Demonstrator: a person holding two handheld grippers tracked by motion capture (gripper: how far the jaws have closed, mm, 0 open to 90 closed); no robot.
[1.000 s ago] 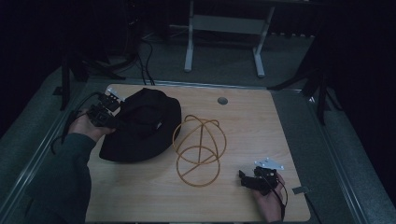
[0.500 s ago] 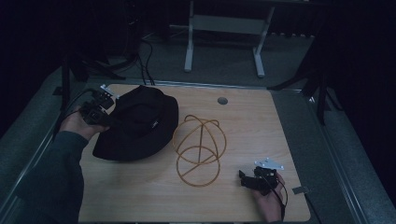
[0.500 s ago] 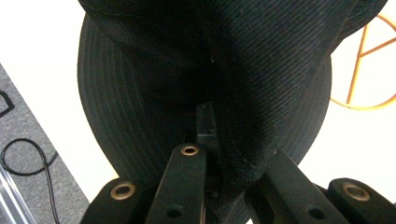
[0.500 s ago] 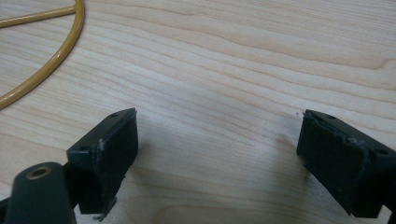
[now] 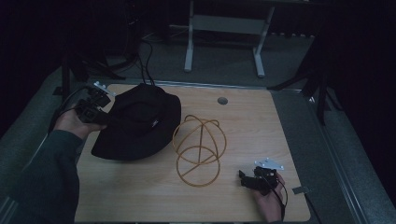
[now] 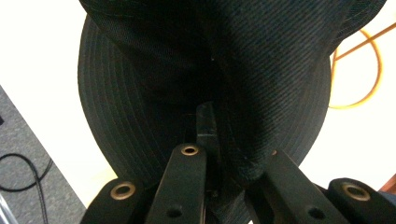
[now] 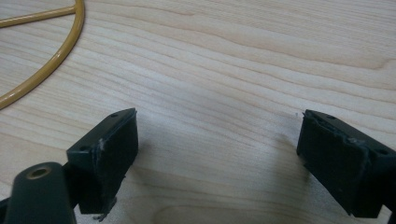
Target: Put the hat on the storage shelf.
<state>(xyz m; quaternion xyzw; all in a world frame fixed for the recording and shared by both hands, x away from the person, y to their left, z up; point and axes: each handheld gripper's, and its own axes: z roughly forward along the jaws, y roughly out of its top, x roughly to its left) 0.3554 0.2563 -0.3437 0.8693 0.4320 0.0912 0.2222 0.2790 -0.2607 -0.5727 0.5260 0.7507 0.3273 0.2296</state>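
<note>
Left of the yellow wire frame (image 5: 199,150), the left hand-held gripper (image 5: 95,111) pinches the black hat's (image 5: 135,123) brim, seemingly to lift it, while the right hand-held gripper (image 5: 254,178) rests wide apart on the table (image 5: 140,196).

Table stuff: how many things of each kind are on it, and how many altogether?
Black hat: 1
Yellow wire frame: 1
Hand-held grippers: 2, left hand-held gripper and right hand-held gripper
Total: 4
</note>
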